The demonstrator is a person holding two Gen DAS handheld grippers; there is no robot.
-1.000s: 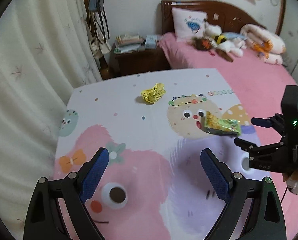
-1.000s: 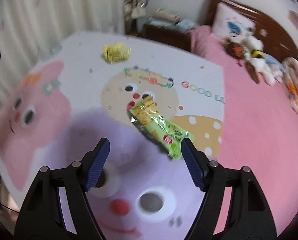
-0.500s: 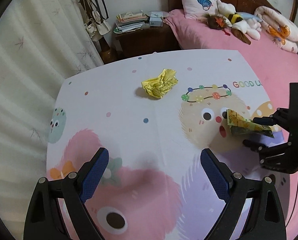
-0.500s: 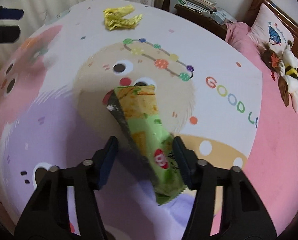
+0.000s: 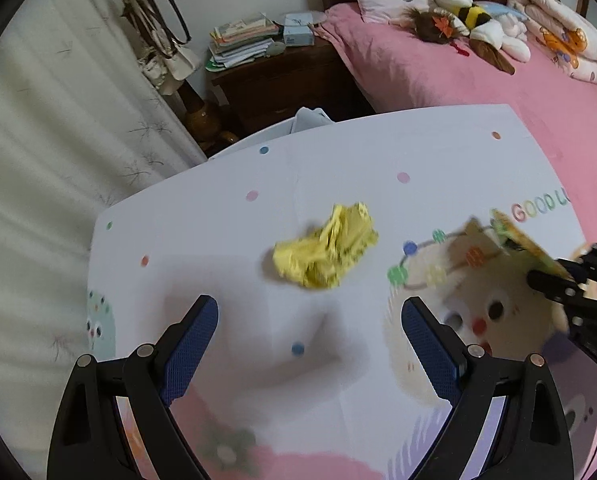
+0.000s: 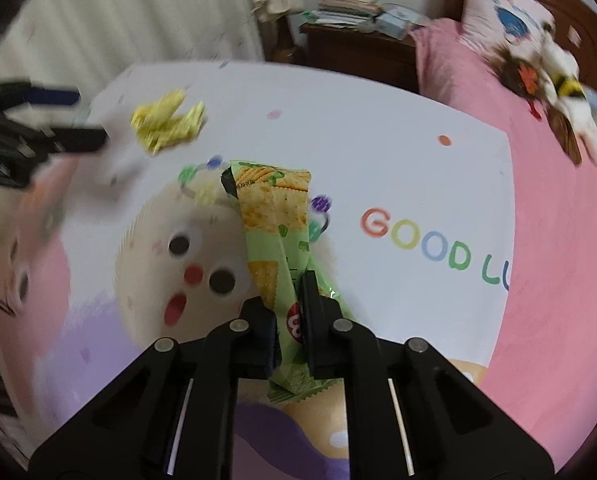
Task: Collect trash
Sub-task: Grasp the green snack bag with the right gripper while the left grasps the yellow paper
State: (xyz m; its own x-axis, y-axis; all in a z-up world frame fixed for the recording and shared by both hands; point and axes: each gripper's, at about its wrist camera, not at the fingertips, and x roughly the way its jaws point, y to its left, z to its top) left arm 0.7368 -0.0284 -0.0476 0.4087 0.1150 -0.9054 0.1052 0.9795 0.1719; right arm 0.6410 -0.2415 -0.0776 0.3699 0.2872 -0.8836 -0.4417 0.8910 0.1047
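A green cracker wrapper (image 6: 276,228) stands up from my right gripper (image 6: 288,300), which is shut on its lower half, lifted over the cartoon-print table cover (image 6: 378,160). The left wrist view shows that wrapper (image 5: 522,246) edge-on at the far right, pinched in the right gripper (image 5: 554,276). A crumpled yellow paper ball (image 5: 326,254) lies on the cover just ahead of my left gripper (image 5: 310,332), which is open with blue pads (image 5: 190,344) wide apart. The right wrist view has the ball (image 6: 168,122) at upper left, with the left gripper (image 6: 70,116) blurred beside it.
A pink bed (image 5: 458,72) with a pillow and plush toys lies behind and right of the table. A dark nightstand (image 5: 282,80) piled with books stands at the far side. White curtains (image 5: 38,140) hang on the left.
My right gripper has shut on the green wrapper and lifted it. My left gripper has moved forward, so the yellow ball is now close in front of its open fingers.
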